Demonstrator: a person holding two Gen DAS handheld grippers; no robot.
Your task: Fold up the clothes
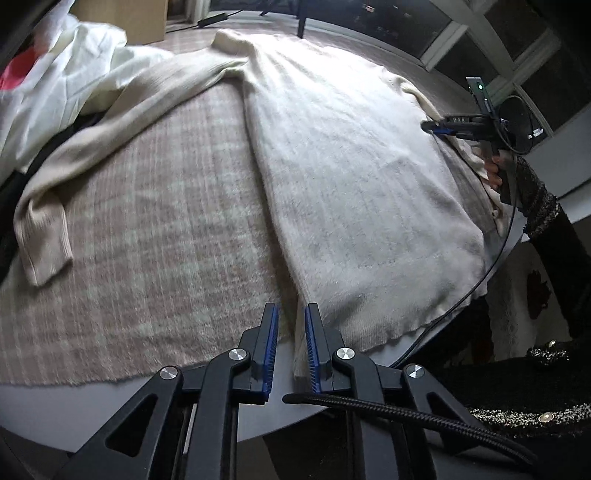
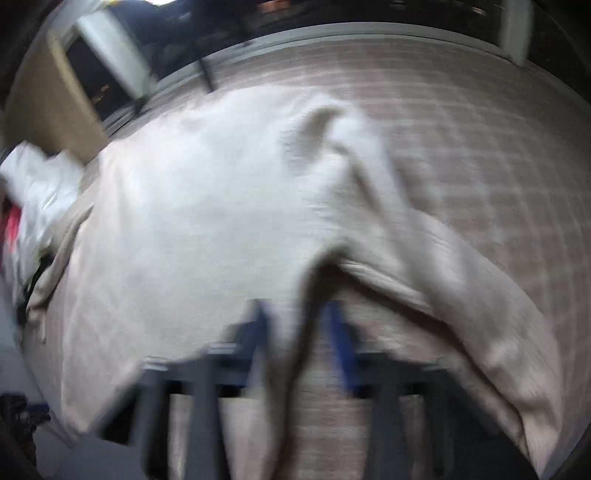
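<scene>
A cream knit sweater (image 1: pixel 351 177) lies spread on a pink plaid blanket (image 1: pixel 155 236), one long sleeve (image 1: pixel 110 125) stretched out to the left. My left gripper (image 1: pixel 291 314) is open, its blue pads on either side of the sweater's lower left hem corner. My right gripper (image 1: pixel 430 127) is at the sweater's right edge near the other sleeve. In the blurred right wrist view the right gripper (image 2: pixel 299 314) has its jaws apart with a fold of the sweater (image 2: pixel 229 206) hanging between them.
A pile of white and red clothes (image 1: pixel 62 77) lies at the far left, also in the right wrist view (image 2: pixel 33 199). A cardboard box (image 1: pixel 125 18) stands behind it. The grey table edge (image 1: pixel 110 402) runs along the front. A black cable (image 1: pixel 406 406) crosses near me.
</scene>
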